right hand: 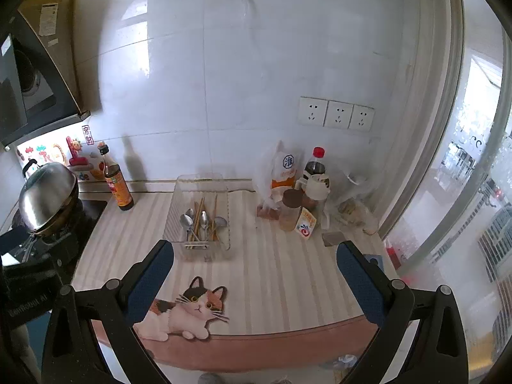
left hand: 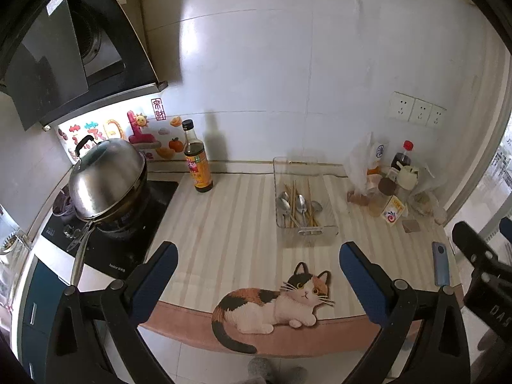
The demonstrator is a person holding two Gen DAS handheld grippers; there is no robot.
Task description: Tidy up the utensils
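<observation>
Daylight floods in from the window (right hand: 464, 166) on the right, washing out its panes. The white wall (left hand: 288, 64) carries soft glare, and a bottle (left hand: 196, 160) casts a shadow there. Fisheye bending darkens the corners; far clutter looks perhaps slightly soft.

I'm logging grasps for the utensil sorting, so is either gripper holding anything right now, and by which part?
Nothing is held. The left gripper and right gripper both have their jaws wide open; the spoons and chopsticks lie in the clear tray.
</observation>
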